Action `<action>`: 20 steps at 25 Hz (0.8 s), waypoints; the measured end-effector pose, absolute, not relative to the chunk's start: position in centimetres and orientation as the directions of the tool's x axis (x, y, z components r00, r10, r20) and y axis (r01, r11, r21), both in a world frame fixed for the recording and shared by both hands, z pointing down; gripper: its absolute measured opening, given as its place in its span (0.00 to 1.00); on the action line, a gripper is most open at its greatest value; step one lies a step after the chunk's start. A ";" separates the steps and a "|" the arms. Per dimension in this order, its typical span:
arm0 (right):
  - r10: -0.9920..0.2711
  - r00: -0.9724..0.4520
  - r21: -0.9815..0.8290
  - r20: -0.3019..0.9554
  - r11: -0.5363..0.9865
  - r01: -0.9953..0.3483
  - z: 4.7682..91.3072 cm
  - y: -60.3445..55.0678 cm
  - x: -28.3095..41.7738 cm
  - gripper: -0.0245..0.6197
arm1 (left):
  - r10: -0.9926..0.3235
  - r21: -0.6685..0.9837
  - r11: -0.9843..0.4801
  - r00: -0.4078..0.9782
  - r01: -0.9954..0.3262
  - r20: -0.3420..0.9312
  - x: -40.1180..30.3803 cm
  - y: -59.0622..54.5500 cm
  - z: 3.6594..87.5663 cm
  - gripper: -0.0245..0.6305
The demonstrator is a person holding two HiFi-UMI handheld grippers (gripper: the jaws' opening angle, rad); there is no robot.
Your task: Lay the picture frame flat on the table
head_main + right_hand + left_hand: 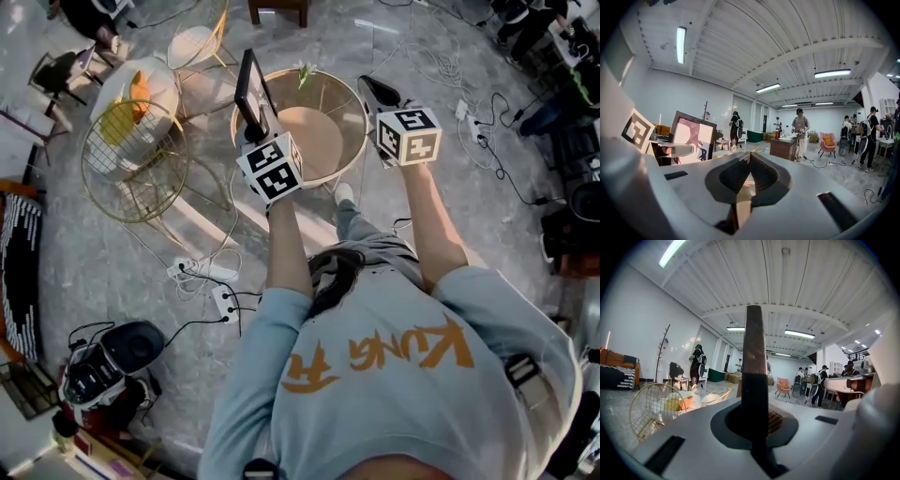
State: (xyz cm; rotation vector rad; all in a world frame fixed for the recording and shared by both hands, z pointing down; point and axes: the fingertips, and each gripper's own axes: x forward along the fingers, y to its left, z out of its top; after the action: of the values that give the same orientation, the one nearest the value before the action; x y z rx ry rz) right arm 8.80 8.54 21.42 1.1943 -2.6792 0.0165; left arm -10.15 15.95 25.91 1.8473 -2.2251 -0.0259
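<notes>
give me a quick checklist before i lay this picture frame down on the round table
1. Grip: ok. The left hand-held gripper is shut on the edge of the dark rectangular picture frame.
2. Frame attitude: not ok. It stands upright, by the left rim of the round wood-topped wire table.
3. Landing spot: ok. Bare wood shows mid-table; a small green thing shows at the far rim.
4. Right hand-held gripper: ok. Shut, empty, apart from the frame.
5. Height above the tabletop: cannot tell.
</notes>
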 end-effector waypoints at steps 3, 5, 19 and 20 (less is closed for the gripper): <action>-0.735 -0.654 0.049 0.176 0.671 -0.740 21.3 6.4 9.0 0.03 | -0.969 0.156 0.194 -0.164 -0.969 0.184 -10.1 14.2 25.9 0.08; -0.737 -0.651 0.048 0.182 0.668 -0.742 21.7 4.6 8.8 0.03 | -0.968 0.154 0.190 -0.159 -0.970 0.194 -10.1 12.6 26.0 0.08; -0.711 -0.646 0.033 0.278 0.679 -0.734 26.3 -10.1 11.1 0.03 | -0.933 0.194 0.233 -0.163 -0.953 0.320 -7.6 -1.3 31.3 0.08; -0.704 -0.648 0.031 0.290 0.683 -0.729 26.8 -11.2 11.3 0.03 | -0.928 0.204 0.242 -0.165 -0.949 0.334 -7.3 -2.2 32.0 0.08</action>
State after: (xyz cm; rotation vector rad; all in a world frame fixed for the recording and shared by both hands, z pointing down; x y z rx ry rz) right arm 11.34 -11.17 26.79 1.1418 -2.6182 0.1285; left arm -7.34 -2.23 31.97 1.7211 -2.1345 0.0734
